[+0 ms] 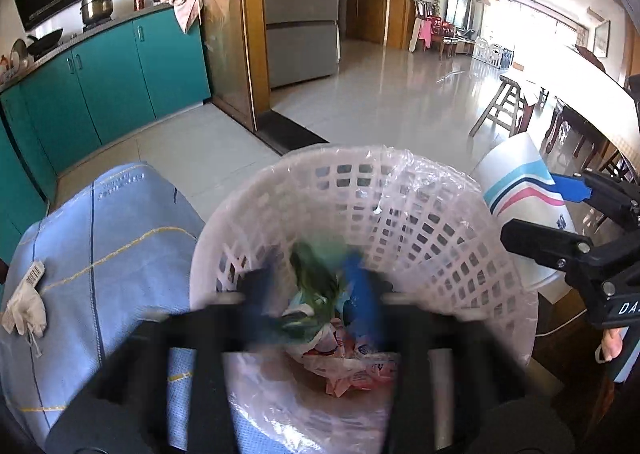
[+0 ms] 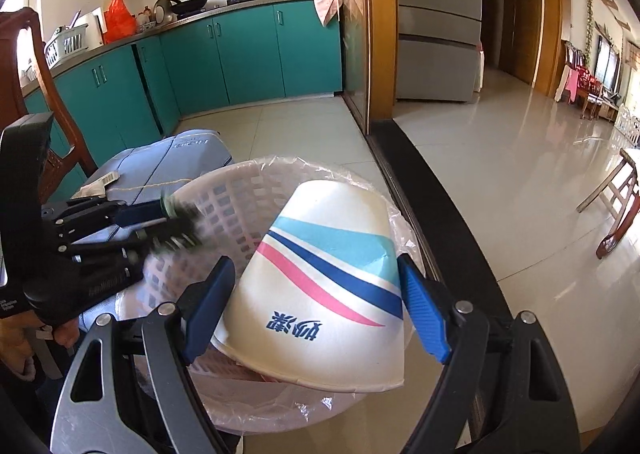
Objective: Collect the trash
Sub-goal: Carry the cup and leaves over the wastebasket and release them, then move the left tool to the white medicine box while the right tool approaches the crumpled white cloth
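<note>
A white lattice trash basket (image 1: 420,222) lined with clear plastic stands on the floor; it also shows in the right wrist view (image 2: 236,206). Wrappers lie in its bottom (image 1: 352,370). My left gripper (image 1: 316,286) is over the basket's mouth, blurred, with a green scrap (image 1: 316,278) between its fingers. My right gripper (image 2: 316,302) is shut on a white paper bowl (image 2: 320,294) with blue and pink stripes, held upside down over the basket's right rim. The bowl also shows in the left wrist view (image 1: 516,182).
A blue cloth-covered seat (image 1: 100,254) with a white tag stands left of the basket. Teal kitchen cabinets (image 2: 240,62) line the back. A wooden chair (image 2: 36,66) is at left. A dark door threshold (image 2: 424,182) runs to the right. A dining table (image 1: 580,94) stands far right.
</note>
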A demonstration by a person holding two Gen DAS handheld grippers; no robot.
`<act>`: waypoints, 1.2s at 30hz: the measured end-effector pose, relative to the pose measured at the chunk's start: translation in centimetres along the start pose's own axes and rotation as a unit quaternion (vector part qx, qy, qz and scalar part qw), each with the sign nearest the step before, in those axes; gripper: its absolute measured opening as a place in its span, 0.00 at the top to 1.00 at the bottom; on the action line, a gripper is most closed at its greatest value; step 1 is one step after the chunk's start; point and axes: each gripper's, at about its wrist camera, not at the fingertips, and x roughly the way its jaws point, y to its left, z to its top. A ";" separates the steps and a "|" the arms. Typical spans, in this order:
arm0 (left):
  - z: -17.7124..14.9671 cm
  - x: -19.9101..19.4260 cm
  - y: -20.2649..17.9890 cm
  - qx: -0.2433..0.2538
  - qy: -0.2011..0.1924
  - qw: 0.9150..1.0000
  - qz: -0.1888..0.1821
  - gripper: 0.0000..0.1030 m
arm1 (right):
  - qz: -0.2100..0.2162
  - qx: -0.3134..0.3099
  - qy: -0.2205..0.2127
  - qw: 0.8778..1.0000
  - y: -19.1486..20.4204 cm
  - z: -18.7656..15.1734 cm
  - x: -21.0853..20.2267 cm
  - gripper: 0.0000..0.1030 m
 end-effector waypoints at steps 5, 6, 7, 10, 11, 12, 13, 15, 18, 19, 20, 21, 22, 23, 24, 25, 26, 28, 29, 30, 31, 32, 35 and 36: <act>0.0 -0.5 1.9 -0.023 -0.004 1.000 0.019 0.32 | 0.010 -0.003 0.009 1.000 0.5 0.0 1.4 0.22; -0.1 -0.7 2.7 -0.028 -0.005 0.999 0.032 0.32 | 0.012 -0.004 0.012 1.000 0.7 0.0 1.7 0.22; -0.1 -0.8 3.4 -0.033 -0.005 0.999 0.041 0.32 | 0.015 -0.006 0.015 1.000 1.0 0.0 2.0 0.21; -0.7 -1.7 6.5 -0.056 -0.004 0.994 0.089 0.31 | 0.013 -0.019 0.025 0.999 1.9 0.0 2.9 0.18; -0.9 -2.0 7.6 -0.064 -0.003 0.992 0.107 0.31 | 0.009 -0.023 0.026 0.999 2.1 0.0 3.1 0.16; -1.2 -2.3 9.1 -0.073 0.000 0.989 0.131 0.31 | 0.006 -0.027 0.027 0.999 2.5 0.0 3.3 0.13; -1.5 -2.6 10.3 -0.080 0.003 0.986 0.149 0.31 | 0.006 -0.029 0.027 0.999 2.7 0.1 3.4 0.12; -2.3 -3.1 14.3 -0.099 0.013 0.976 0.195 0.30 | 0.009 -0.032 0.027 0.999 3.2 0.4 3.7 0.11; -2.8 -4.2 20.0 -0.127 0.021 0.958 0.256 0.29 | 0.016 -0.030 0.025 0.999 4.2 1.1 3.9 0.10; -3.0 -4.6 22.6 -0.143 0.021 0.949 0.281 0.28 | 0.027 -0.030 0.021 0.999 5.0 1.5 3.8 0.10; -3.2 -4.8 25.0 -0.157 0.024 0.940 0.303 0.28 | 0.036 -0.030 0.018 0.999 5.7 1.8 3.9 0.10; -3.5 -4.8 27.2 -0.172 0.030 0.930 0.322 0.28 | 0.051 -0.030 0.015 0.998 6.9 2.2 4.0 0.10; -4.0 -5.1 28.9 -0.186 0.036 0.925 0.330 0.28 | 0.061 -0.032 0.014 0.998 7.8 2.4 4.1 0.10; -4.4 -5.1 30.4 -0.200 0.040 0.920 0.334 0.28 | 0.074 -0.037 0.013 0.996 9.2 2.7 4.3 0.10; -4.7 -4.9 31.9 -0.214 0.046 0.918 0.331 0.28 | 0.090 -0.049 0.012 0.995 11.4 2.9 4.6 0.10; -4.8 -4.8 32.6 -0.218 0.049 0.918 0.328 0.28 | 0.103 -0.060 0.011 0.993 13.3 3.1 4.9 0.10; -4.7 -4.6 33.2 -0.218 0.052 0.919 0.324 0.28 | 0.114 -0.069 0.012 0.991 14.8 3.2 5.2 0.10; -4.2 -4.4 33.9 -0.213 0.048 0.926 0.310 0.28 | 0.145 -0.093 0.016 0.985 19.0 3.3 6.3 0.10; -3.8 -4.4 34.3 -0.209 0.040 0.928 0.305 0.28 | 0.155 -0.104 0.018 0.982 20.9 3.2 6.9 0.10; -3.4 -4.6 34.6 -0.205 0.030 0.930 0.305 0.28 | 0.168 -0.113 0.018 0.979 23.3 3.3 7.9 0.10; -3.3 -4.7 34.9 -0.201 0.022 0.930 0.308 0.28 | 0.179 -0.116 0.017 0.977 24.8 3.3 8.6 0.10; -3.2 -4.9 35.2 -0.198 0.007 0.930 0.310 0.28 | 0.191 -0.116 0.018 0.974 26.1 3.4 9.6 0.11; -3.2 -4.8 36.1 -0.198 -0.003 0.922 0.332 0.28 | 0.208 -0.112 0.032 0.971 30.2 3.8 13.9 0.11; -3.3 -4.7 36.8 -0.210 0.002 0.920 0.331 0.28 | 0.212 -0.114 0.037 0.970 31.3 3.9 15.2 0.11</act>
